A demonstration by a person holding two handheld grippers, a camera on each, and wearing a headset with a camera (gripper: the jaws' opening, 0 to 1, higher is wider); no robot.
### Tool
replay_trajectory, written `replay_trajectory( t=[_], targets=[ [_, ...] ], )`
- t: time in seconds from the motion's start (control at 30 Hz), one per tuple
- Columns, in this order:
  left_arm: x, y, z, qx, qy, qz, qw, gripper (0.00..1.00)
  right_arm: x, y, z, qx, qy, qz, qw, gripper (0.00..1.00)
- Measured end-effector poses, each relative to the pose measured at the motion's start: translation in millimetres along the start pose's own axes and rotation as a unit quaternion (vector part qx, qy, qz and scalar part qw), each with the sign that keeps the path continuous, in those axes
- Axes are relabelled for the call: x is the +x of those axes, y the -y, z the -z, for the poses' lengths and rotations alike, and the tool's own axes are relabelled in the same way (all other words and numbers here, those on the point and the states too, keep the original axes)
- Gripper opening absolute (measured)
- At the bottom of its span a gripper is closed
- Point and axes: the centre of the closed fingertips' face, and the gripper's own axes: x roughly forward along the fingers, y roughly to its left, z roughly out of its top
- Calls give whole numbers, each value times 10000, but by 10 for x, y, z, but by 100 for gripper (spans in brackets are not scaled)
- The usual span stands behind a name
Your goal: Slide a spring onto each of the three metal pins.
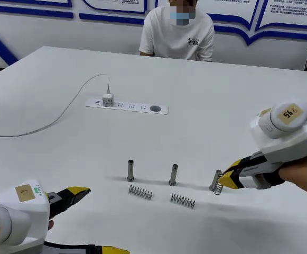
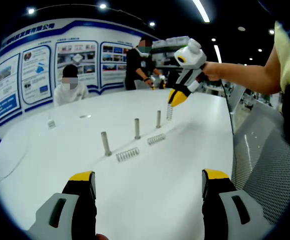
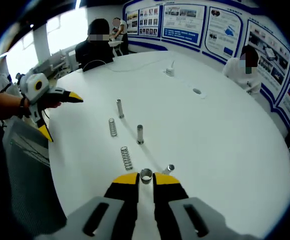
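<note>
Three upright metal pins [image 1: 130, 170] [image 1: 173, 174] [image 1: 216, 180] stand in a row on the white table [image 1: 206, 121]. My right gripper [image 1: 226, 181] is shut on a small spring [image 1: 218, 188], which it holds low beside the right-hand pin. In the right gripper view the spring's round end [image 3: 145, 175] shows between the closed jaws, with that pin [image 3: 168, 168] just to its right. Two more springs [image 1: 140, 192] [image 1: 183, 200] lie flat in front of the other pins. My left gripper [image 1: 96, 220] hovers open at the near left with nothing in it [image 2: 148, 177].
A white power strip [image 1: 135, 107] with a plugged-in charger [image 1: 108, 99] and a grey cable [image 1: 63, 114] lies farther back. A person in a white shirt [image 1: 177, 34] sits at the far edge. The table's right edge [image 2: 232, 130] is close to the pins.
</note>
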Motion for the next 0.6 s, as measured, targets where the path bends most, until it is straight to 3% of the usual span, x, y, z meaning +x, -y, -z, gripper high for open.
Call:
replay_trajectory(
  t=[0.6],
  targets=[
    [-9, -8, 16, -21, 2, -18, 10000, 89, -126, 86, -127, 18, 116, 128, 9998, 12]
  ],
)
